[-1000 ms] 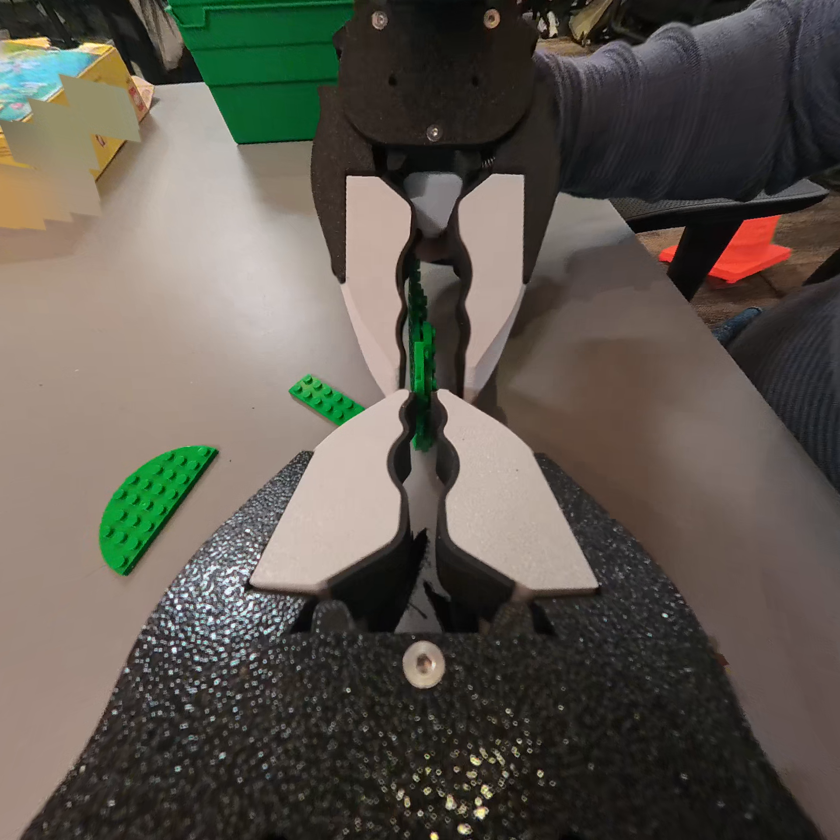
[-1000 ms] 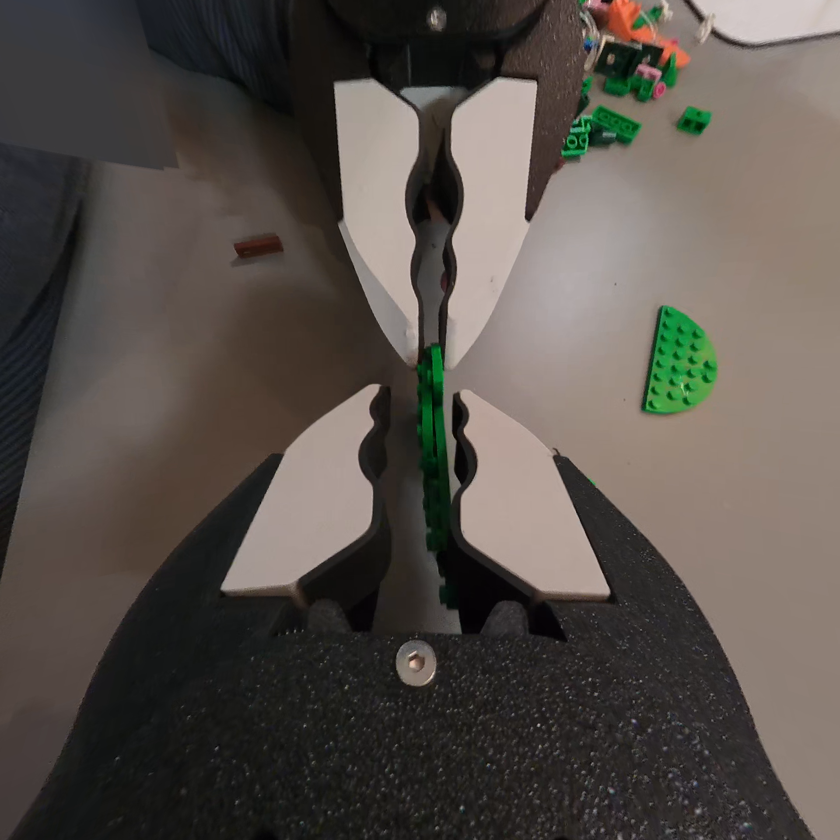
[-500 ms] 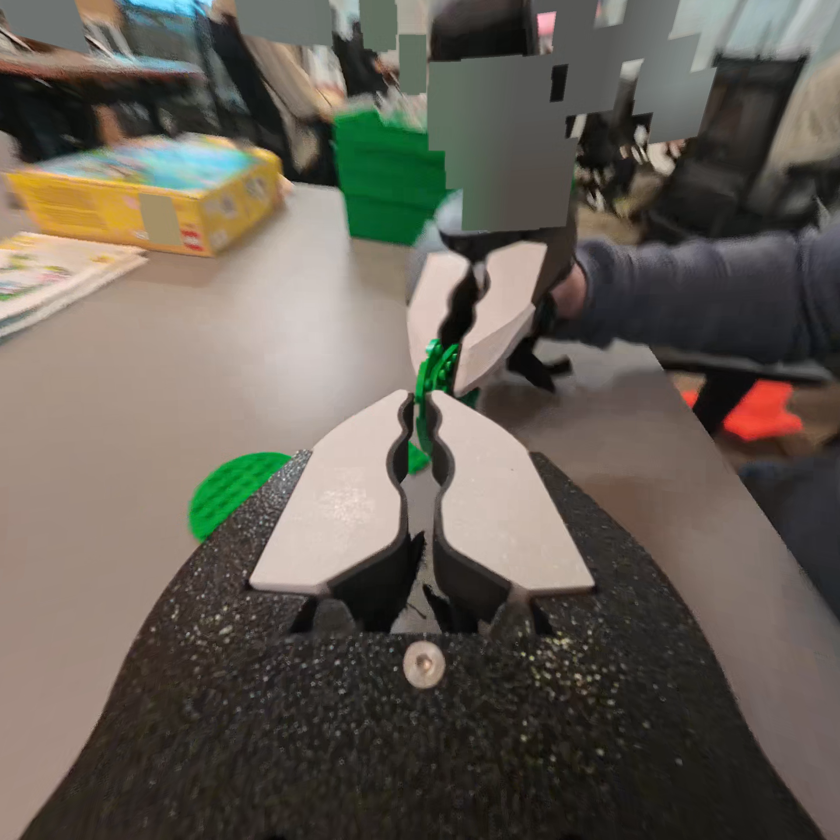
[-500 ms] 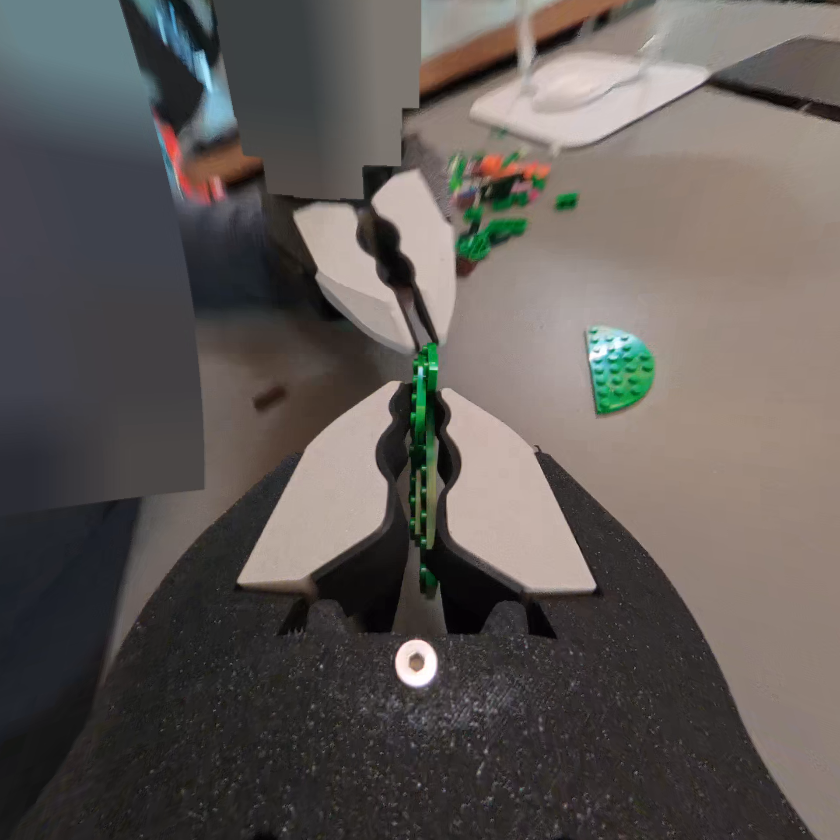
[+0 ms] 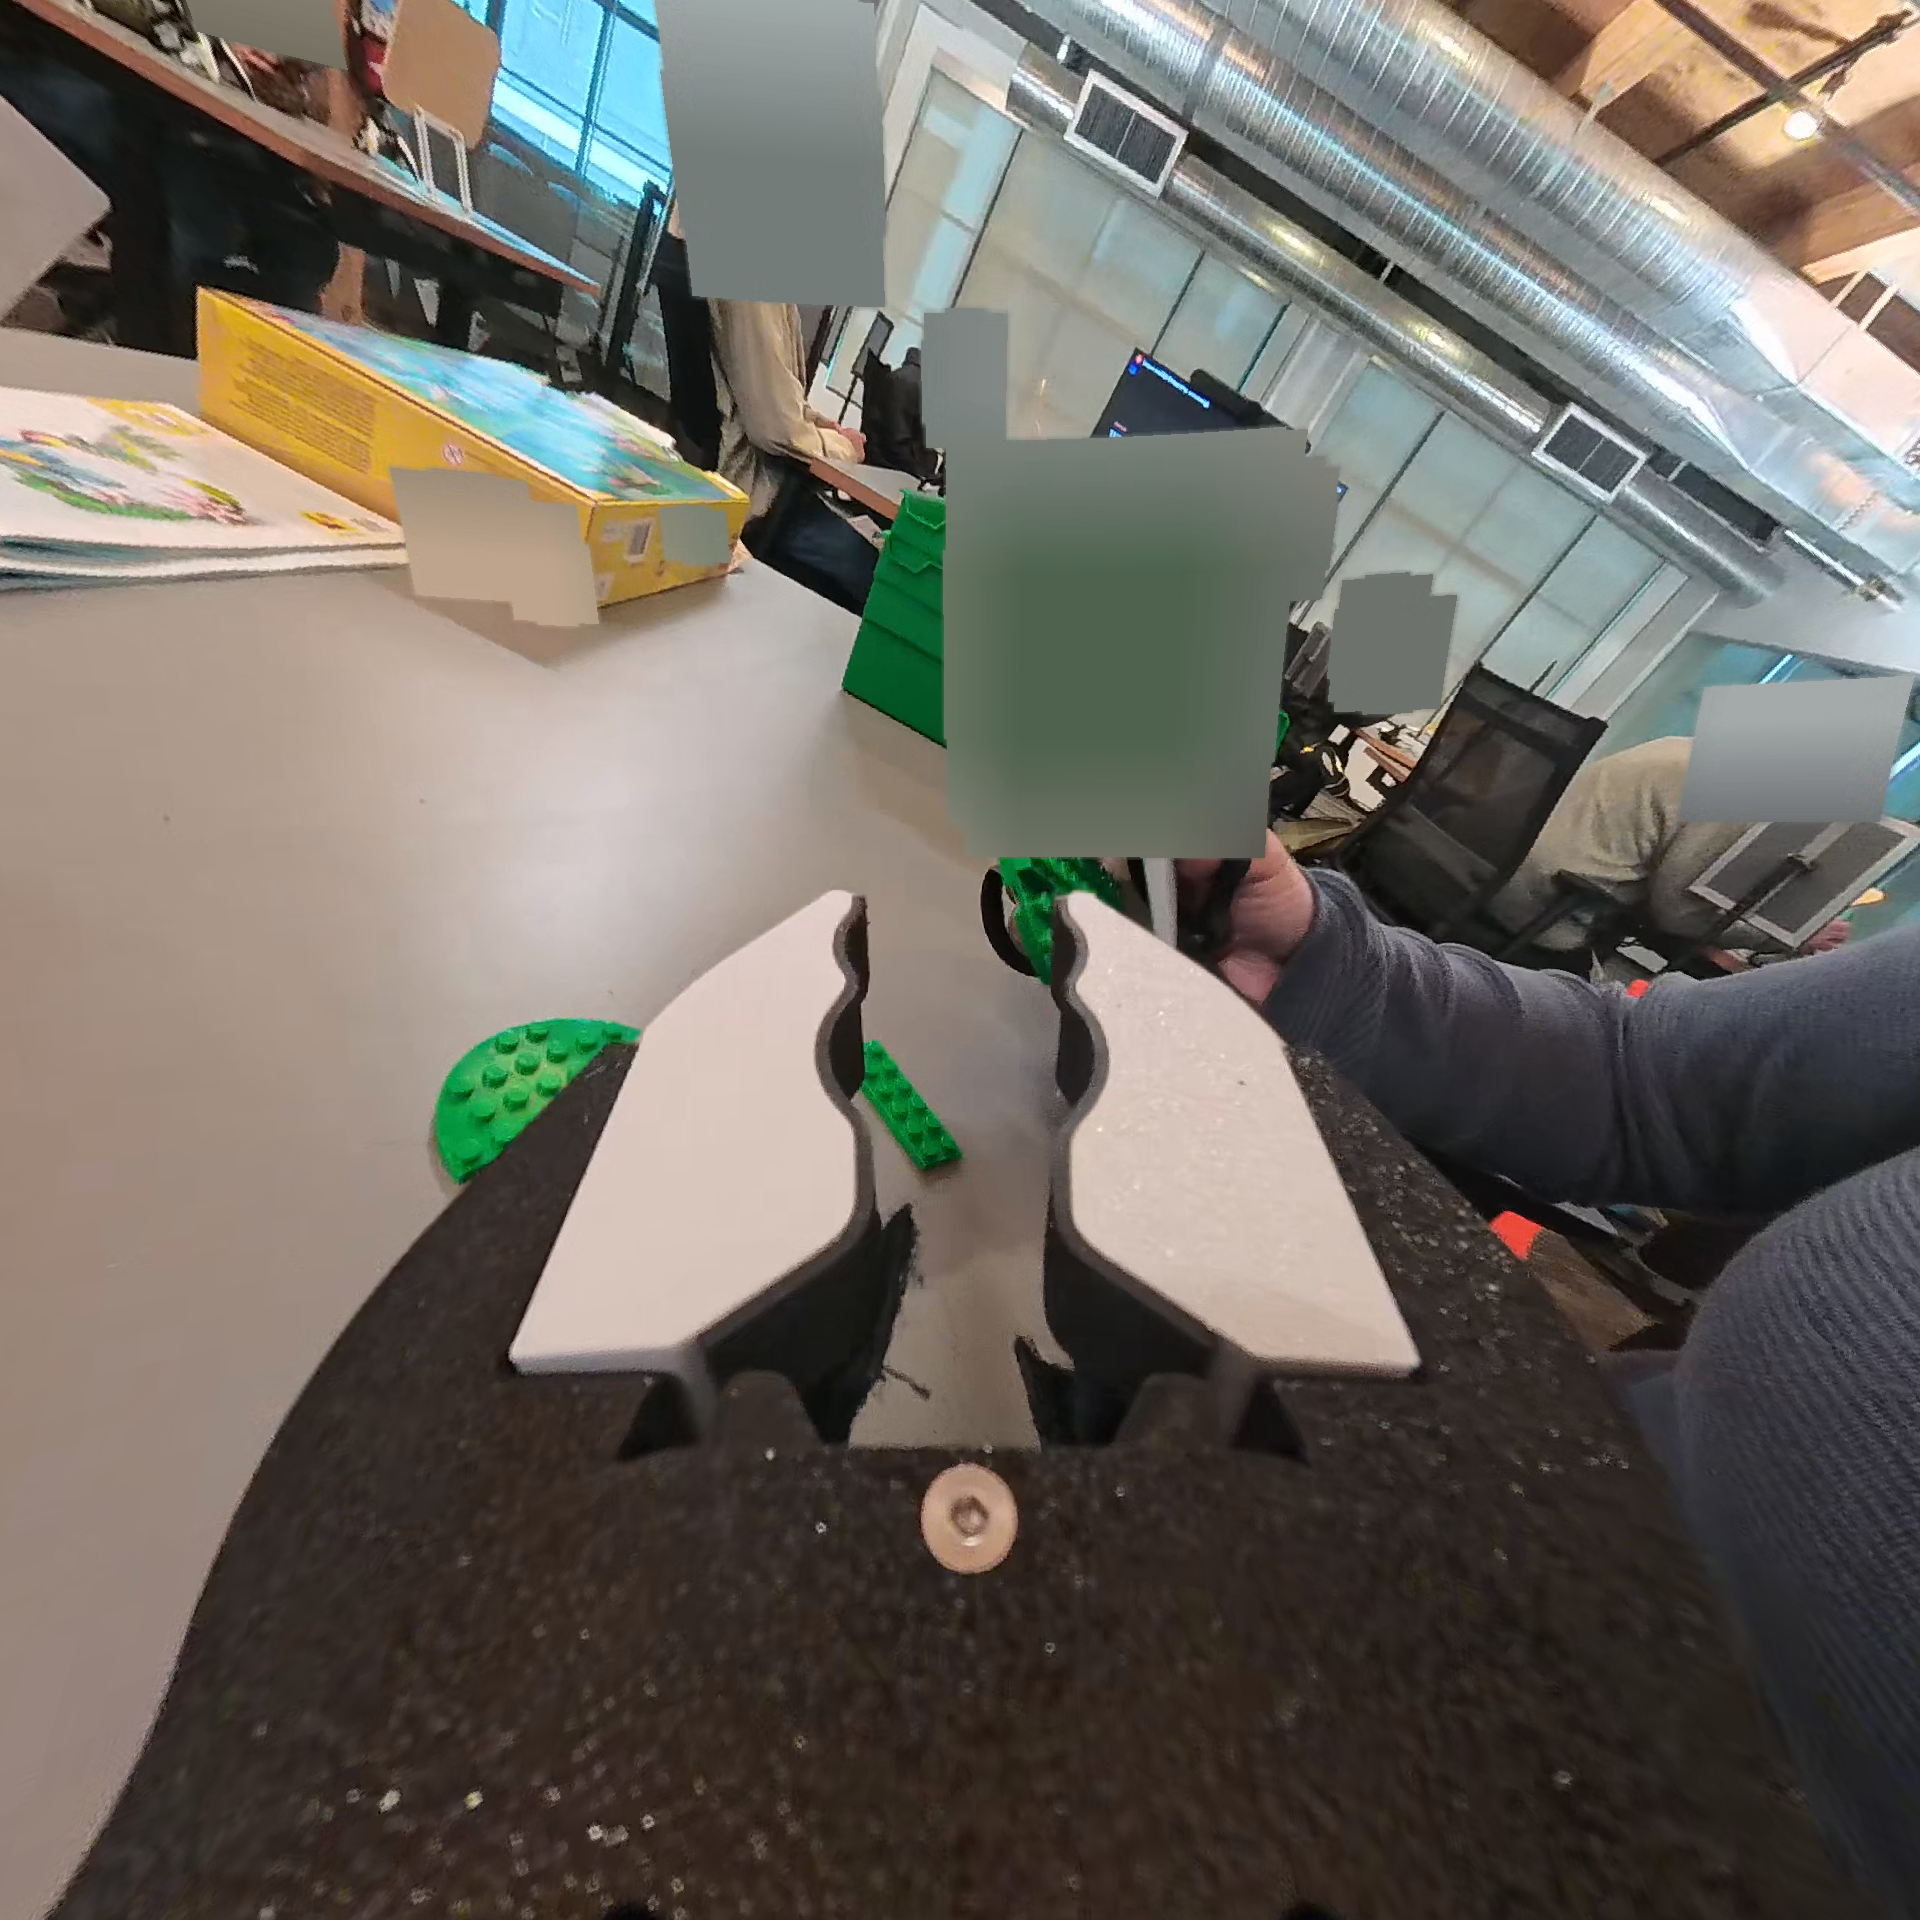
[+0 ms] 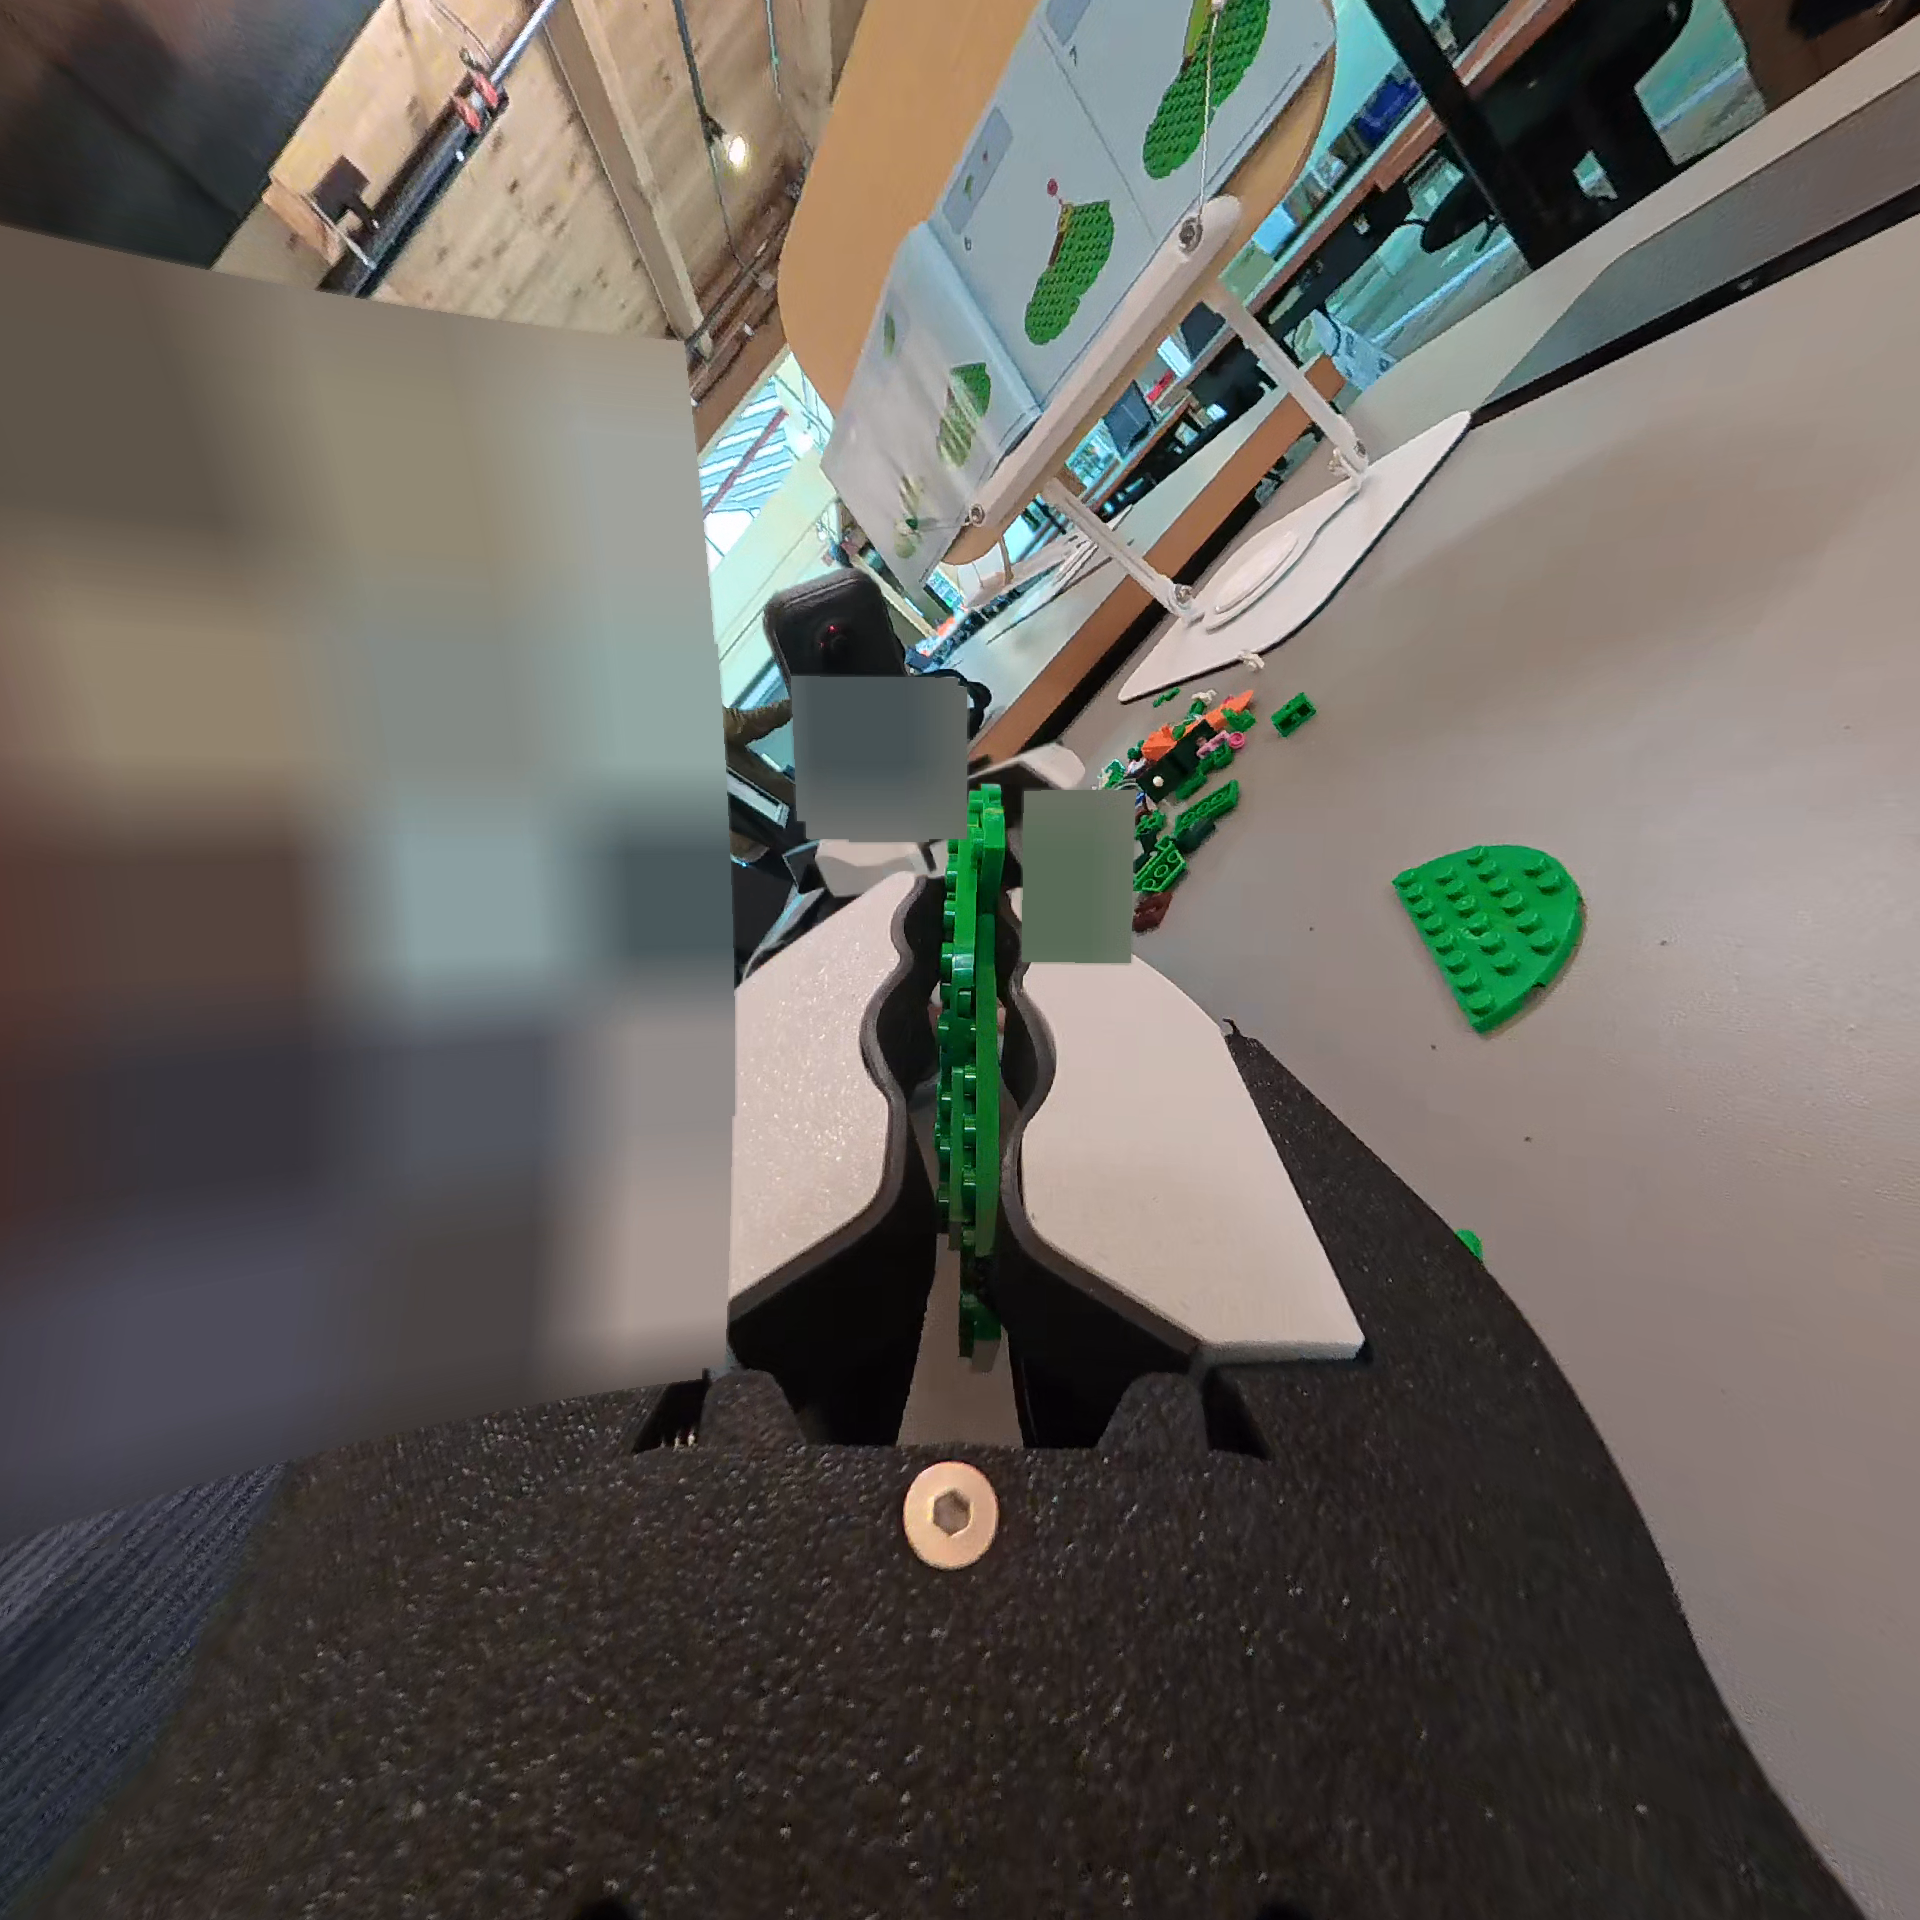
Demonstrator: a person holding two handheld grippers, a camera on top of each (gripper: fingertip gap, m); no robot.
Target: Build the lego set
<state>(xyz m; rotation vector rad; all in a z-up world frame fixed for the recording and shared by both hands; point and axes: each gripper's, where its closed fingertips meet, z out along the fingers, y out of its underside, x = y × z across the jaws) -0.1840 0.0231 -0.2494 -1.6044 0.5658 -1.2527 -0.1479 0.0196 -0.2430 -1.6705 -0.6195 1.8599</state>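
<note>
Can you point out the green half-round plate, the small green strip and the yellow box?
half-round plate [image 6: 1488, 932], right wrist view, studded top.
small green strip [image 5: 910, 1108], left wrist view, middle studs.
yellow box [image 5: 312, 407], left wrist view, side wall.

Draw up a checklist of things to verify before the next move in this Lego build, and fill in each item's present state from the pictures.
1. Right gripper jaws shut on the stacked green studded plate assembly: ok.
2. Left gripper jaws apart and holding nothing: ok.
3. Small green rectangular plate lying free on the grey table, in line with the left jaws: ok.
4. Green half-round studded plate flat on the table, apart from both grippers: ok.
5. Assembly's plates pressed fully together: cannot tell.
6. Instruction pages on the white stand in view: ok.
</note>
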